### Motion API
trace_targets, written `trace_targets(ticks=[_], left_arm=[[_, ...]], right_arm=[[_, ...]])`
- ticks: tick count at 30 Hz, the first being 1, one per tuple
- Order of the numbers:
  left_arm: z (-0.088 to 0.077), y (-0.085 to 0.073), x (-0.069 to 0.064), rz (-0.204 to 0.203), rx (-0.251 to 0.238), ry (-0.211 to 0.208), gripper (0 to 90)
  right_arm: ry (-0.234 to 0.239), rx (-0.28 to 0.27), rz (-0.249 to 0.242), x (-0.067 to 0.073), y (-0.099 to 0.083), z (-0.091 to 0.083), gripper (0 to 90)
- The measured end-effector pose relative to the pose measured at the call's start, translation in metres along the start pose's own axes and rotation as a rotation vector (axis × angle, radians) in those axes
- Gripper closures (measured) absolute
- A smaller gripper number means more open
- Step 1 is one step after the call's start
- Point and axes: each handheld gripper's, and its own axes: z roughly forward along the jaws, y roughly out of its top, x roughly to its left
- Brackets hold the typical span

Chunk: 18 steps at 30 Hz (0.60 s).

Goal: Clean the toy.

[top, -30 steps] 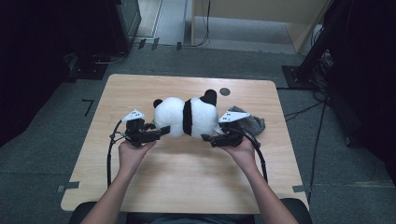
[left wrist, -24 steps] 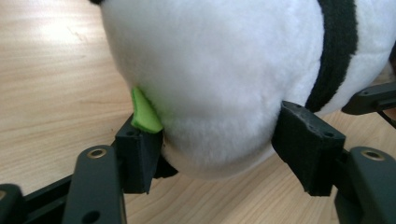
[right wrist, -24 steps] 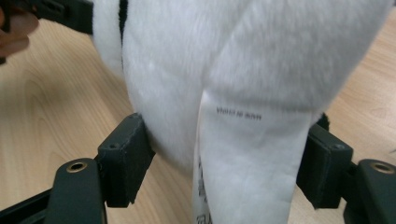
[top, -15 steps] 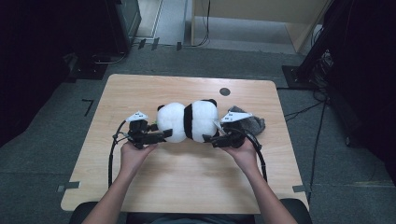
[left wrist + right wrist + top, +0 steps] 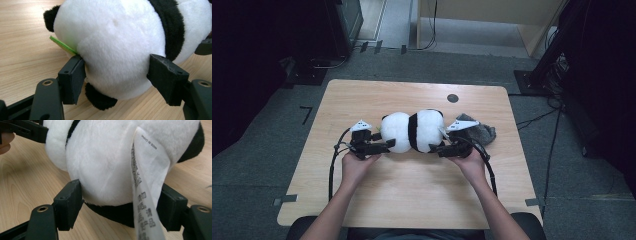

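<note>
A black-and-white panda plush (image 5: 412, 131) lies on its side on the wooden table (image 5: 412, 200). My left gripper (image 5: 387, 146) is at its left end. In the left gripper view the jaws (image 5: 116, 75) have just been opening, with the panda's white head (image 5: 112, 45) between them and both pads still against the fur. A green strip (image 5: 61, 45) sticks out beside the left pad. My right gripper (image 5: 436, 148) grips the other end. In the right gripper view its pads (image 5: 120, 202) squeeze the white body (image 5: 100, 157), and a sewn-in label (image 5: 147, 182) hangs over the right pad.
A grey fuzzy thing (image 5: 482, 131) lies on the table just behind my right gripper. A dark round hole (image 5: 452, 98) marks the far side of the tabletop. Bare wood lies in front of the hands. Cables and dark equipment sit on the floor around the table.
The panda has sunk a little from a tilted, raised pose and now lies flat on the table. Both hands have stayed almost where they were.
</note>
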Motion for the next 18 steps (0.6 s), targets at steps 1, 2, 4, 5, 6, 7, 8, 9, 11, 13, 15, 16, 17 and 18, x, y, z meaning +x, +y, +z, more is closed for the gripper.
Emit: trace_targets(ticks=[1, 2, 4, 5, 6, 7, 8, 9, 11, 13, 15, 16, 17, 18], left_arm=[[0.0, 0.0, 0.0, 0.01, 0.0, 0.003, 30.6], [0.0, 0.0, 0.0, 0.014, 0.001, 0.005, 30.5], [-0.001, 0.0, 0.001, 0.015, -0.001, 0.004, 30.3], [-0.001, 0.0, 0.001, 0.018, -0.001, 0.01, 30.3], [-0.002, 0.0, 0.001, 0.025, 0.0, 0.014, 30.3], [-0.003, 0.0, 0.001, 0.036, 0.001, 0.022, 30.3], [-0.003, 0.0, 0.0, 0.044, 0.001, 0.029, 30.2], [-0.004, 0.0, 0.0, 0.044, 0.001, 0.032, 30.1], [-0.005, 0.0, 0.0, 0.055, 0.002, 0.04, 30.1], [-0.006, 0.001, 0.0, 0.072, -0.002, 0.049, 30.1], [-0.006, 0.002, 0.001, 0.083, -0.007, 0.057, 30.1], [-0.007, 0.002, 0.002, 0.091, -0.014, 0.062, 30.1], [-0.007, 0.003, 0.003, 0.088, -0.021, 0.06, 30.1], [-0.007, 0.003, 0.004, 0.088, -0.023, 0.055, 30.2]], right_arm=[[-0.003, -0.003, -0.004, 0.0, 0.0, -0.001, 29.3], [-0.005, -0.006, -0.003, 0.0, 0.0, -0.002, 29.4], [-0.012, -0.014, -0.005, -0.001, 0.001, -0.005, 30.2], [-0.014, -0.016, 0.001, -0.002, 0.001, -0.006, 30.9], [-0.016, -0.019, 0.002, -0.003, 0.001, -0.008, 31.1], [-0.019, -0.022, 0.004, -0.003, 0.001, -0.009, 31.1], [-0.026, -0.027, 0.005, -0.004, 0.001, -0.011, 31.1], [-0.029, -0.035, 0.0, -0.006, 0.001, -0.012, 31.4], [-0.037, -0.047, 0.002, -0.007, 0.001, -0.016, 31.7], [-0.047, -0.069, 0.007, -0.009, 0.001, -0.02, 32.4], [-0.062, -0.081, 0.009, -0.012, 0.001, -0.024, 32.9], [-0.068, -0.083, 0.015, -0.013, 0.0, -0.026, 33.2], [-0.072, -0.082, 0.023, -0.015, 0.0, -0.028, 33.2], [-0.078, -0.083, 0.029, -0.017, -0.001, -0.03, 33.3]])
